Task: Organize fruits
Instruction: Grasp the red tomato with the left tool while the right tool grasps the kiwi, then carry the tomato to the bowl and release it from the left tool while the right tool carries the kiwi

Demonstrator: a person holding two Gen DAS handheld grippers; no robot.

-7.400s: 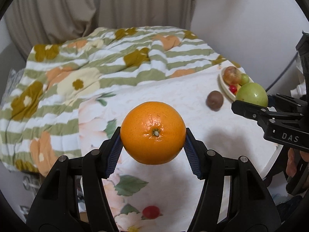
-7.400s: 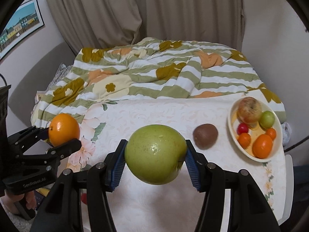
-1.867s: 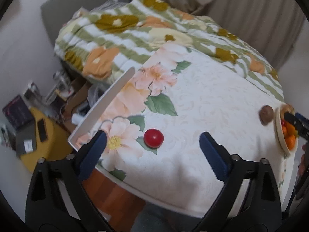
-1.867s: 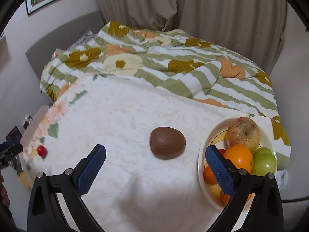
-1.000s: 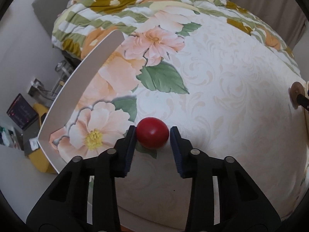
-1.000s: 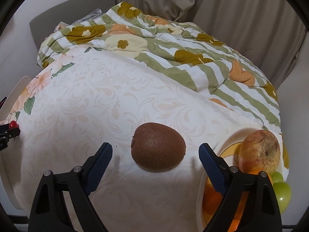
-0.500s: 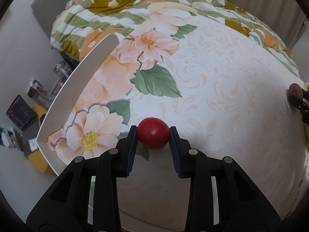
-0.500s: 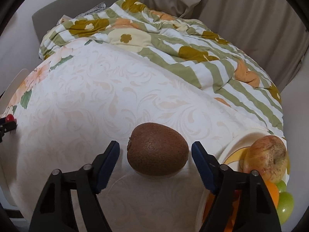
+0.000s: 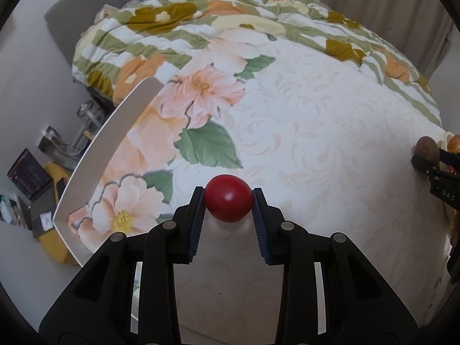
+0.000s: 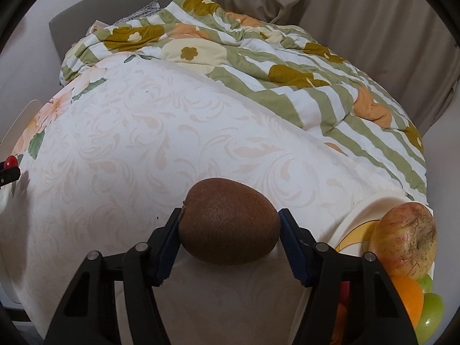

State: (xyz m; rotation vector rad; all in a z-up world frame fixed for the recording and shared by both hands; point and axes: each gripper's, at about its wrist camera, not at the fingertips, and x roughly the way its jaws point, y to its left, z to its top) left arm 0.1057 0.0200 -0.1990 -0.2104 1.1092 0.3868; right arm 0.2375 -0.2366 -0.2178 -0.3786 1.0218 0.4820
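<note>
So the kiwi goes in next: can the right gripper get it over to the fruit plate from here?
Probably yes: the right gripper holds the kiwi, the plate sits just beside it, nothing between.

- Left wrist view sits low and close over the table's (image 9: 302, 120) floral end, facing the quilt (image 9: 184, 23).
- Right wrist view sits close at the table's (image 10: 129, 149) plate (image 10: 353, 230) end, facing the same quilt (image 10: 258, 57).
- Both share the tabletop and quilt.
</note>
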